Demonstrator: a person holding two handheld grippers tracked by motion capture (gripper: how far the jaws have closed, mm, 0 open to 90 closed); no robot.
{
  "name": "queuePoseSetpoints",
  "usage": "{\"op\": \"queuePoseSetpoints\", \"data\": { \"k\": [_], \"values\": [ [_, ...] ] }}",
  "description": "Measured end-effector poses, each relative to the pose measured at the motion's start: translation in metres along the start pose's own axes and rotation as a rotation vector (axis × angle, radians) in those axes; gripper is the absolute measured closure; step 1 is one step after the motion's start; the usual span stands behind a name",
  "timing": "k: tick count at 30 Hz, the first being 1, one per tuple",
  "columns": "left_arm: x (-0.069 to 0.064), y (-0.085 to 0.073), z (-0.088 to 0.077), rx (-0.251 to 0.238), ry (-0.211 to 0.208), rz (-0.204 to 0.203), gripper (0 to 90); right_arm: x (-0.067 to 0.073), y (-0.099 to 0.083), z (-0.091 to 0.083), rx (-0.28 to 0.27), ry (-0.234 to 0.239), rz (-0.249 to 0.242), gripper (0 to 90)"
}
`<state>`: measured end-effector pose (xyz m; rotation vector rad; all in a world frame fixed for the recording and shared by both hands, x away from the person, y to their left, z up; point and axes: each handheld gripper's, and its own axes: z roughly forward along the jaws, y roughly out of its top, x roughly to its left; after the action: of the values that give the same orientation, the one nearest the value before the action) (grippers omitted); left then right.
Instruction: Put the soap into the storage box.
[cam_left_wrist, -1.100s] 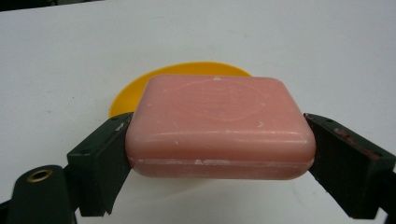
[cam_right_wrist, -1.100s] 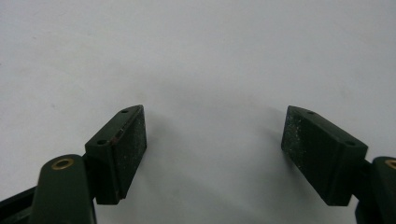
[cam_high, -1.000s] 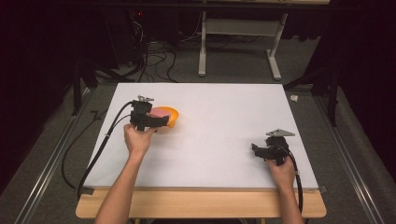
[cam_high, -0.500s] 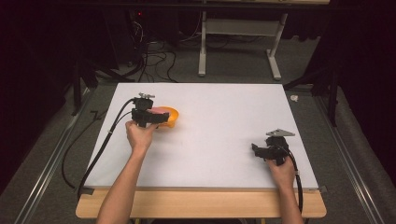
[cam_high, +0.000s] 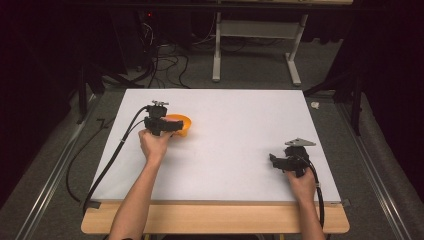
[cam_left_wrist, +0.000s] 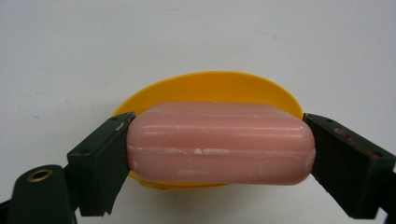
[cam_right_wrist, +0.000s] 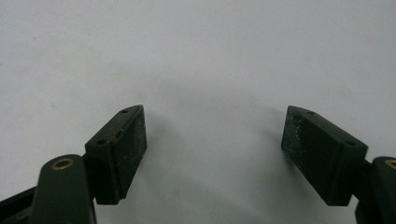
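Observation:
A pink bar of soap (cam_left_wrist: 219, 142) sits lengthwise between the two pads of my left gripper (cam_left_wrist: 217, 144), which is shut on its ends. Just under and behind the soap lies a shallow orange dish (cam_left_wrist: 215, 86). From above, the left gripper (cam_high: 172, 126) hangs over the near rim of the orange dish (cam_high: 184, 121) at the table's left. My right gripper (cam_high: 272, 159) rests at the right of the table, pointing left. Its jaws (cam_right_wrist: 214, 149) stand wide open over bare white surface.
The white tabletop (cam_high: 235, 130) has a wooden front edge (cam_high: 215, 220). Black cables trail from each gripper off the table. Beyond the far edge stand a metal frame leg (cam_high: 216, 50) and loose cords on grey floor.
My left gripper with the soap has shifted slightly toward the near side and dropped a little over the dish. The right gripper has stayed put.

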<state>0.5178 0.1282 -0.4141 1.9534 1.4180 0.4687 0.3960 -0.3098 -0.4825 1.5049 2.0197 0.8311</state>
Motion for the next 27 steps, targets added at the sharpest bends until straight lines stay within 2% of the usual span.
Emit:
{"op": "queuePoseSetpoints", "data": {
  "k": [11, 27],
  "values": [
    [0.000, -0.002, 0.009, 0.012, 0.030, 0.005, 13.8, 0.000, 0.000, 0.000, 0.001, 0.001, 0.001, 22.8],
    [0.000, -0.003, 0.013, 0.024, 0.027, 0.001, 13.5, 0.000, 0.000, 0.000, 0.000, 0.001, 0.000, 22.8]
  ]
}}
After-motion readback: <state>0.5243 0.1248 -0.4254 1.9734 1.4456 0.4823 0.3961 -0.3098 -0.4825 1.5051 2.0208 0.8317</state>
